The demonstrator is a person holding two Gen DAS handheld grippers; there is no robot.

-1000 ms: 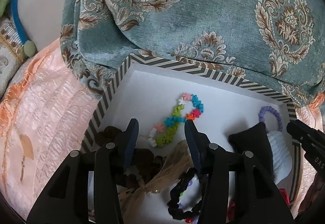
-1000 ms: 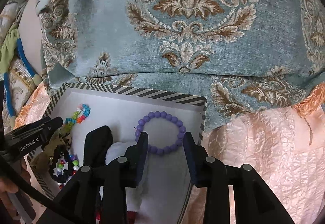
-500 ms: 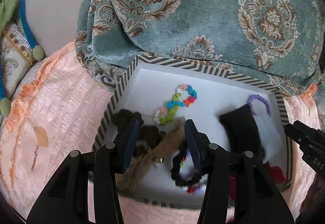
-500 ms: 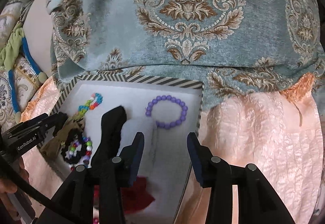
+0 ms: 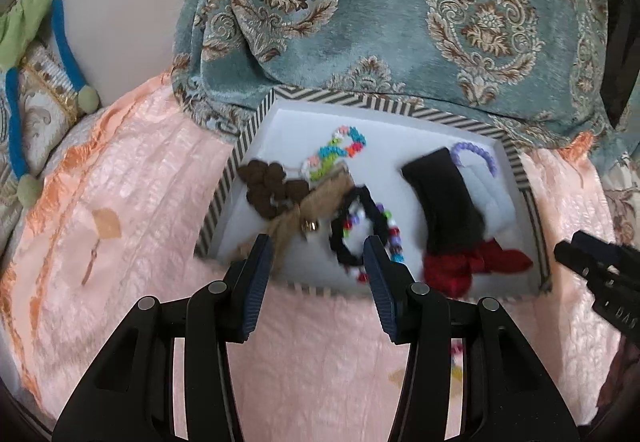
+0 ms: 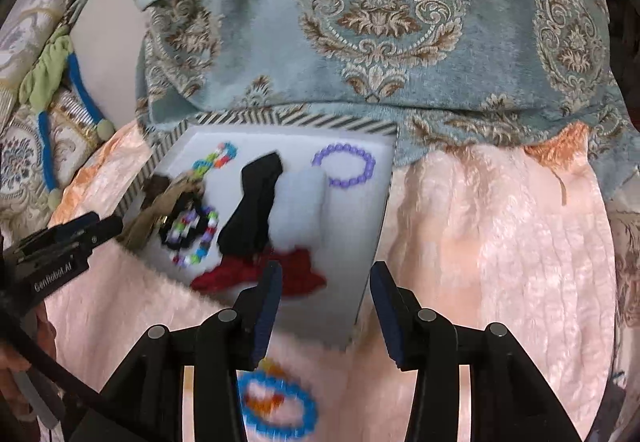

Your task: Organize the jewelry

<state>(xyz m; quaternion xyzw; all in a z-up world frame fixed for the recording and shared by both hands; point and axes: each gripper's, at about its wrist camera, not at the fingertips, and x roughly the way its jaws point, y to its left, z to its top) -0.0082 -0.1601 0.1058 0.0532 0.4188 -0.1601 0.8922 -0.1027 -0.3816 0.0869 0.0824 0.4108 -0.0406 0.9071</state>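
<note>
Right wrist view: blue bead bracelet (image 6: 276,408) lies on pink bedspread (image 6: 500,242), bottom centre, just below-left of right gripper (image 6: 324,306), nearer than left gripper (image 5: 316,282). Both part-open, empty.

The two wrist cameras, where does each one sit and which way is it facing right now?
Left wrist view: sits on the left gripper, angled down over the near edge of the striped box; its own two fingers show, empty, with the right gripper at the frame's right edge.
Right wrist view: sits on the right gripper, angled down at the box's near right corner; its own fingers show, empty, with the left gripper at the left.
Shared: the box, purple bead bracelet, red piece, teal cushion.
</note>
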